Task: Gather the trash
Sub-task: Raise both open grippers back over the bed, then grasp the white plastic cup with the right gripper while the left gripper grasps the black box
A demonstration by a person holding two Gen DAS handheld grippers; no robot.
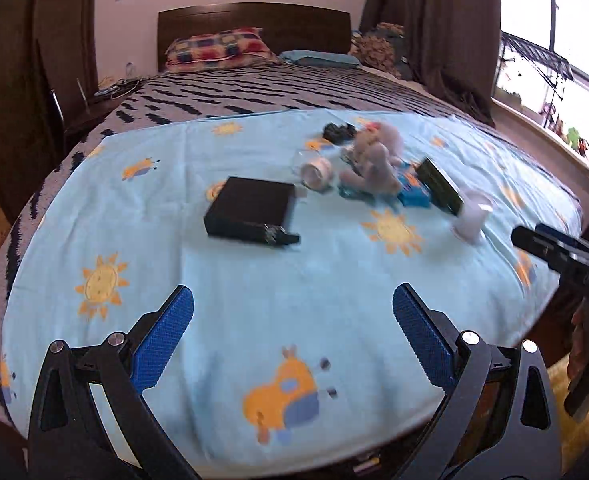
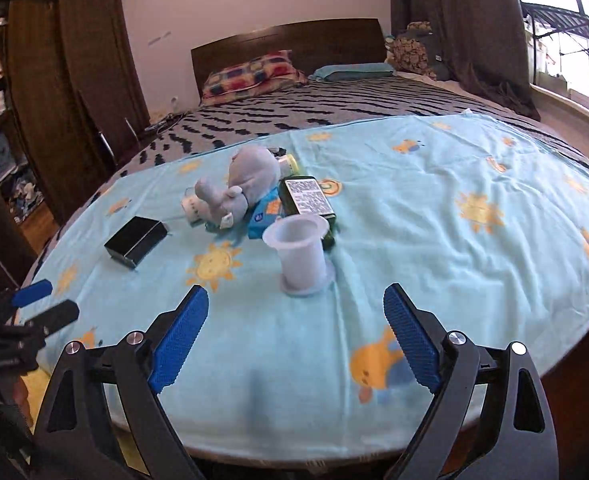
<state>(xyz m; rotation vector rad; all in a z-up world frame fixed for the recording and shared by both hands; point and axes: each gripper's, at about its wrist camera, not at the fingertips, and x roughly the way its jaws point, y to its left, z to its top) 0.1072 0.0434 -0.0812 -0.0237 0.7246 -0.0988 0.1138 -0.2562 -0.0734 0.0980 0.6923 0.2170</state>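
Left gripper: jaws spread wide, nothing between them, over the blue blanket.
Right gripper: jaws spread wide, holding nothing.
White plastic cup: upright on the blanket, near the right gripper at 12 o'clock.
Clutter behind cup: grey plush toy, dark green carton, blue wrapper, touching one another.
Black box: apart, at 11 o'clock from the left gripper.

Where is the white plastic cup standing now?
The white plastic cup stands upright on the blue blanket, ahead of the open right claw, just in front of the dark green box.
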